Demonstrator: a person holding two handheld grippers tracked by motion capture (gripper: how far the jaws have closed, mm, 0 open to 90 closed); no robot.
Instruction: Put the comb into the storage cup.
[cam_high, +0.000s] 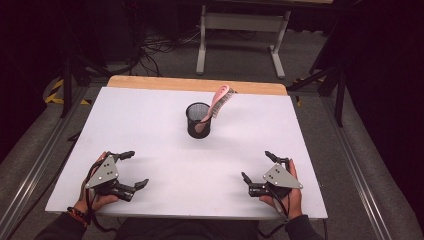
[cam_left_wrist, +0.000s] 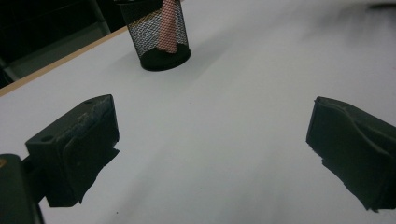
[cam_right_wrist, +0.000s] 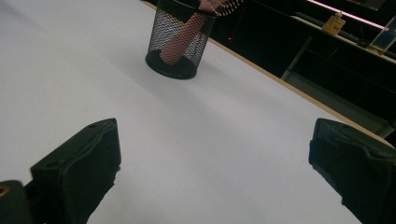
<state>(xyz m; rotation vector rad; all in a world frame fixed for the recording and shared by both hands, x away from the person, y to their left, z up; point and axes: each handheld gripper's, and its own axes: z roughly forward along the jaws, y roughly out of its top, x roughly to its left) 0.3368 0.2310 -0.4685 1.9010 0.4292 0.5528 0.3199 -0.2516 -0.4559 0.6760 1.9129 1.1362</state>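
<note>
Both tongs, the left gripper (cam_high: 135, 169) and the right gripper (cam_high: 258, 167), rested near the front edge of the white table (cam_high: 150, 125) with jaws spread wide and holding nothing, well apart from the black mesh cup (cam_high: 198, 120) farther back, in which a pink hairbrush (cam_high: 218, 102) stood handle-down, leaning right.

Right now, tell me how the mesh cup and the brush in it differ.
The mesh cup is black; the brush is pink. The cup stands upright on the table; the brush leans, its bristled head sticking out over the rim. The cup is see-through mesh; the brush handle is solid. Neither touches a gripper.
</note>
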